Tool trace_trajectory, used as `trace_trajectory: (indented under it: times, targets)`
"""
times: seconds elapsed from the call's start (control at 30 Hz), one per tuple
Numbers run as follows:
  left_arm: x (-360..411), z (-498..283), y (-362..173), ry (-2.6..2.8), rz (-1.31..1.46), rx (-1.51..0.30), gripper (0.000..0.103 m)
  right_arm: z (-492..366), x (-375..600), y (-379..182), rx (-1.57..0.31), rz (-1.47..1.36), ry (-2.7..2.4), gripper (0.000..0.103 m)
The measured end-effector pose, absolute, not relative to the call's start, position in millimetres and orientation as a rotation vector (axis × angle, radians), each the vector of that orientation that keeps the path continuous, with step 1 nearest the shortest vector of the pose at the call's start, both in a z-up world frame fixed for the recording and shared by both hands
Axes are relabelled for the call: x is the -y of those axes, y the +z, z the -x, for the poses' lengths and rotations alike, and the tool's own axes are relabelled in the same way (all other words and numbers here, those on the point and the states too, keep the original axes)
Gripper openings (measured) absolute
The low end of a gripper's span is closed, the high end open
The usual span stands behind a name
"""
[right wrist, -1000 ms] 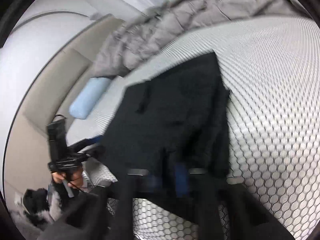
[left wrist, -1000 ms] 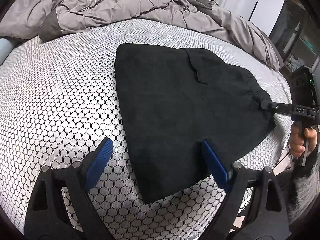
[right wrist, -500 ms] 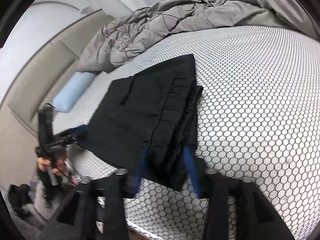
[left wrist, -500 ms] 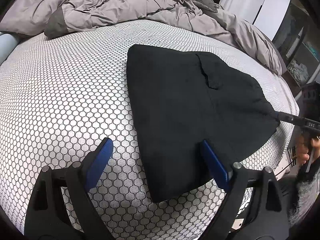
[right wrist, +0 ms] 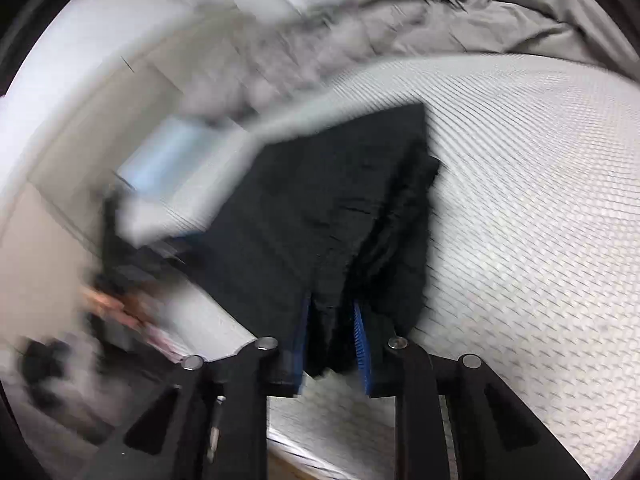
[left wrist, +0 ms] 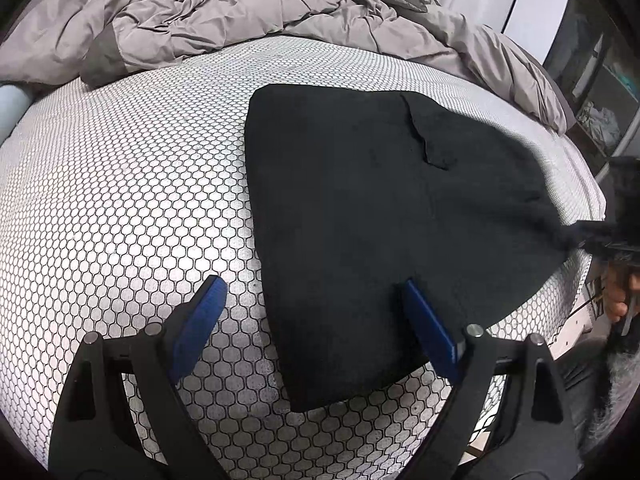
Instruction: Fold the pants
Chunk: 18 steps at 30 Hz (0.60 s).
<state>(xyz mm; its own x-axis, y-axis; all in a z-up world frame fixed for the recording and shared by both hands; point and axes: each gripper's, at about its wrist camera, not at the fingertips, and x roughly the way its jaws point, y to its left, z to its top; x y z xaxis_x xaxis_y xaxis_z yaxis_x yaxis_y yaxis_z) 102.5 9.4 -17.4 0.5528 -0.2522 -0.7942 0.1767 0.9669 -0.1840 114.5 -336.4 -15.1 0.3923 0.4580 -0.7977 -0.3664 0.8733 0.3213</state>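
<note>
Black pants [left wrist: 372, 216] lie folded into a broad dark slab on the bed [left wrist: 132, 184], filling centre-right of the left wrist view; flat w/ few wrinkles, a small flap showing near upper middle. The far right corner looks pulled to a point, prob. because the right gripper [right wrist: 332, 340] is pinching a bunched edge there, fingers pressed in on a thick wad of fabric at lower centre of the right wrist view. Judging by that, the edge is held to drag or lift it over for the next fold.

Left gripper [left wrist: 312, 312] hovers at bottom of its frame, fingers spread wide, straddling the near edge of the pants w/o holding anything; one finger over bare mattress, other over the cloth. Looks placed to take the near corner.

Grey duvet [left wrist: 240, 12] is heaped across the top of the frame, well apart from the pants. Pale blue pillow [right wrist: 172, 152] at left-centre of the right wrist view.

Hard to read: right wrist view is heavily motion-blurred, esp. left half. In the left wrist view the right gripper is a smear at the right edge. Can't tell how many layers the fold has.
</note>
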Motion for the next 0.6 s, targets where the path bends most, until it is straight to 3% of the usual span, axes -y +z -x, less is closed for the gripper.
trace_trajectory:
  times: [0.1,0.17,0.23,0.33,0.4,0.47,0.5,0.6]
  targets:
    - [-5.7,-102.6,-14.6,-0.251,0.077,-0.948,0.089,-120.9,351.4,-15.8,-1.046,-0.222,0.55,0.037]
    - [-4.6,-102.7,-13.9,-0.257,0.076,-0.949,0.089,-119.3,364.3,-2.1,-0.973,-0.269,0.515,0.057]
    - [-2.8,-104.0,-15.1,-0.271,0.081,-0.958,0.089,-123.8,374.7,4.9,-0.919,-0.351,0.497,0.066]
    - [-8.5,-111.7,-21.1,-0.318,0.164,-1.0,0.086,-142.1,371.9,-15.1,-0.966,-0.421,0.486,0.065]
    - [-13.4,-119.5,-25.4,-0.362,0.25,-1.02,0.074,-154.8,360.5,-32.1,-1.012,-0.412,0.491,0.062]
    - [-17.6,-128.9,-26.0,-0.39,0.31,-1.025,0.066,-163.4,348.7,-35.3,-0.994,-0.407,0.481,0.042]
    - [-19.4,-133.3,-26.3,-0.392,0.329,-1.022,0.053,-167.8,341.6,-33.4,-0.975,-0.41,0.476,0.038]
    - [-22.9,-156.4,-19.6,-0.348,0.351,-0.99,0.044,-175.2,326.8,-24.3,-0.896,-0.376,0.455,0.03]
